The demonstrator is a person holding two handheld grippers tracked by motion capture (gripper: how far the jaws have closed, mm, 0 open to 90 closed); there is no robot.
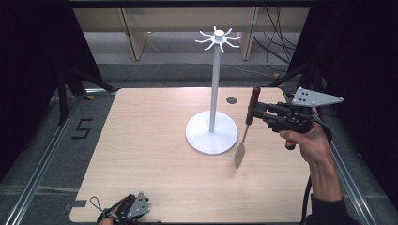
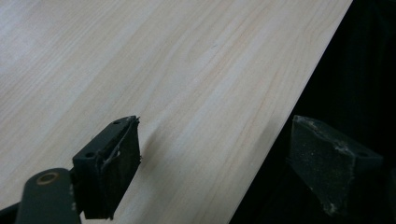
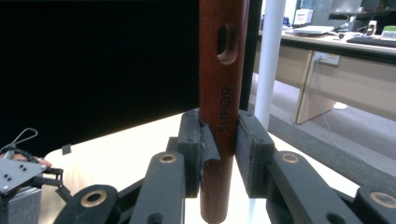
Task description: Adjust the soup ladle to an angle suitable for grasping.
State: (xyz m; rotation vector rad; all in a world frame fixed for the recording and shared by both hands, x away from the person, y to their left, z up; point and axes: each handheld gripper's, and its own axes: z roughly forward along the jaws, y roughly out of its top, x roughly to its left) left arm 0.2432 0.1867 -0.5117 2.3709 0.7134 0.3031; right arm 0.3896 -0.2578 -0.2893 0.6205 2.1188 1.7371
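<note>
One spatula in right tongs

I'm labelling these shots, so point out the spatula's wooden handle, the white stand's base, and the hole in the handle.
Wooden handle [image 1: 254, 101]: high view, upper shaft.
White stand's base [image 1: 202, 138]: high view, bare disc left of pole.
Hanging hole [image 3: 227, 43]: right gripper view, its hollow.

The wooden handle reads "SUPOR"; the floor bears "5".

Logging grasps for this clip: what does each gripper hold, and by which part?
The right gripper clamps the spatula by its brown wooden handle, below the hanging hole, blade hanging down. The left gripper holds nothing; jaws open.
</note>
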